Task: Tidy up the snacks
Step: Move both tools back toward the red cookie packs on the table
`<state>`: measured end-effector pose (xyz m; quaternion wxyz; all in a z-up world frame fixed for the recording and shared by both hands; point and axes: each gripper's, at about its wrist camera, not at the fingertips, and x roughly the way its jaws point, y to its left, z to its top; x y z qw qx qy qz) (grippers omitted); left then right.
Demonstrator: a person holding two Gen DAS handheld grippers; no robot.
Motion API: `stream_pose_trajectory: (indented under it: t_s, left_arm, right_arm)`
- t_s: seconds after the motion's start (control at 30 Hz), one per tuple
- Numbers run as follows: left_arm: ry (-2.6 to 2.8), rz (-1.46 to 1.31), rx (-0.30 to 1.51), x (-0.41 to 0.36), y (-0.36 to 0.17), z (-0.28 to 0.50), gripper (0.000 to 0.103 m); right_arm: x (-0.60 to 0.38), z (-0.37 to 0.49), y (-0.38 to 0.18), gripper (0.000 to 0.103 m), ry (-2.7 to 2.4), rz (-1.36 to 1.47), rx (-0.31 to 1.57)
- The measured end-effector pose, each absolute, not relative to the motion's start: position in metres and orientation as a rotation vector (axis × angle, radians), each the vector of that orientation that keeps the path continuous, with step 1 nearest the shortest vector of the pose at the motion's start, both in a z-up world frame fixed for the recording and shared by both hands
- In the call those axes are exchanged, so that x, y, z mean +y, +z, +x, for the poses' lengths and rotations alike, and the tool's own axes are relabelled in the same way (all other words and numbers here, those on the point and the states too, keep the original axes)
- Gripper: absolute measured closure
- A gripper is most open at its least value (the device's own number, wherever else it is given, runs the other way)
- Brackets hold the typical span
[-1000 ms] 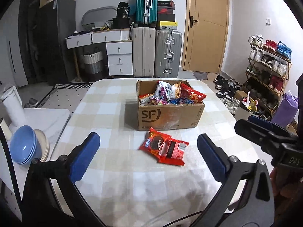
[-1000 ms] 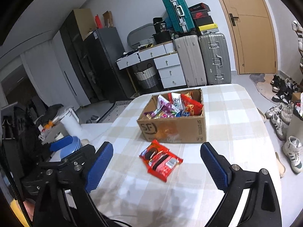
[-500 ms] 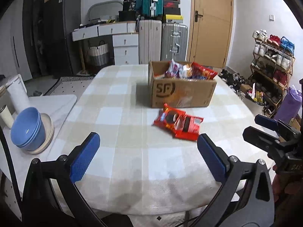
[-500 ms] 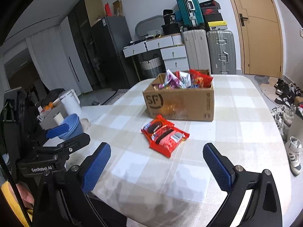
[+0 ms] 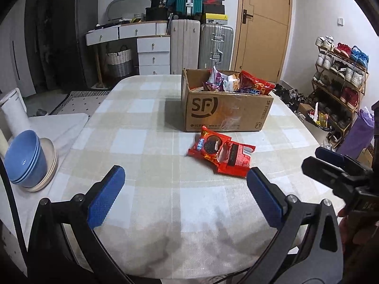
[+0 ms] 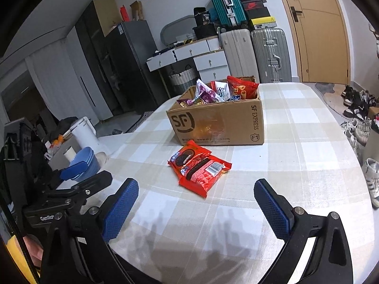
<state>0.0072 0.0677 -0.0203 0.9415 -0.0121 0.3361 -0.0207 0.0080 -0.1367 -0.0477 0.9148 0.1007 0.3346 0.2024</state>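
A brown SF cardboard box [image 5: 225, 113] [image 6: 218, 123] stands on the checked tablecloth, full of several snack packets [image 5: 236, 82] [image 6: 220, 90]. Two red cookie packets [image 5: 220, 151] [image 6: 199, 165] lie overlapping on the cloth just in front of the box. My left gripper [image 5: 184, 194] is open and empty, low over the near part of the table, short of the packets. My right gripper [image 6: 196, 208] is open and empty, also short of the packets. Each gripper shows in the other's view, the right [image 5: 336, 165] and the left [image 6: 78, 179].
Stacked blue bowls on a plate [image 5: 26, 161] [image 6: 83, 163] and a white kettle [image 5: 14, 108] [image 6: 83, 132] sit on a side surface to the left. A shoe rack [image 5: 338, 82] stands right of the table. Suitcases [image 5: 201, 45] and drawers stand behind.
Both grippers have pulled back toward the near table edge and dropped lower. The box and packets now look farther away. Both stay open. Nothing on the table moved.
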Motion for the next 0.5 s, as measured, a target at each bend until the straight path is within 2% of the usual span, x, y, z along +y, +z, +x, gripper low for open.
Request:
stream_pose_trajectory:
  t_s: [0.5]
  left_arm:
    - [-0.031, -0.049, 0.715, 0.077, -0.024, 0.067, 0.0]
  right_arm:
    - [-0.125, 0.077, -0.084, 0.003, 0.351, 0.225, 0.852]
